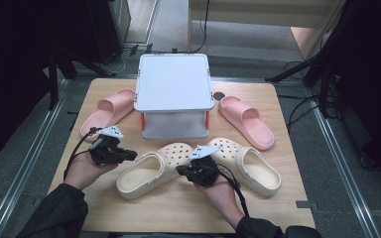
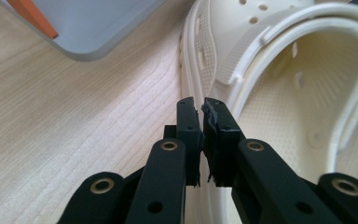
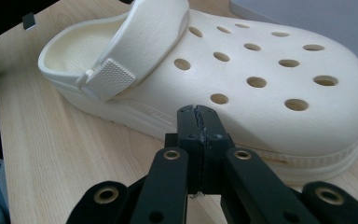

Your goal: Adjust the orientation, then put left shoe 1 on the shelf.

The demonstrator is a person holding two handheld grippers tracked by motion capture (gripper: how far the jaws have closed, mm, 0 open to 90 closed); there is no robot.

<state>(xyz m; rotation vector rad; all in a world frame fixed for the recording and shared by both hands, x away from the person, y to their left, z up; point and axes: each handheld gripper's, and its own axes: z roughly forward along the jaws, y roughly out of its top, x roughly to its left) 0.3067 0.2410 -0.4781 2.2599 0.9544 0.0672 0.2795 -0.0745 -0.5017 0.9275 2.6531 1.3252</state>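
Cream clogs lie just before the grey box, probably light, springy foam, best pinched at the heel strap, while the left gripper and right gripper are both clenched, grasping nothing.

A: What do we see around the wooden table?

B: We see a grey carpeted floor on every side, with a metal rail running along the table's left edge and another rail along its right edge.

A: And beyond the far edge?

B: We find dark stand legs off the far left corner and more black legs off the far right corner, with cables trailing on the floor there. A pale wooden cabinet stands farther back.

A: How is the scene lit?

B: We note even light on the tabletop, while both sides of the room lie in deep shadow.
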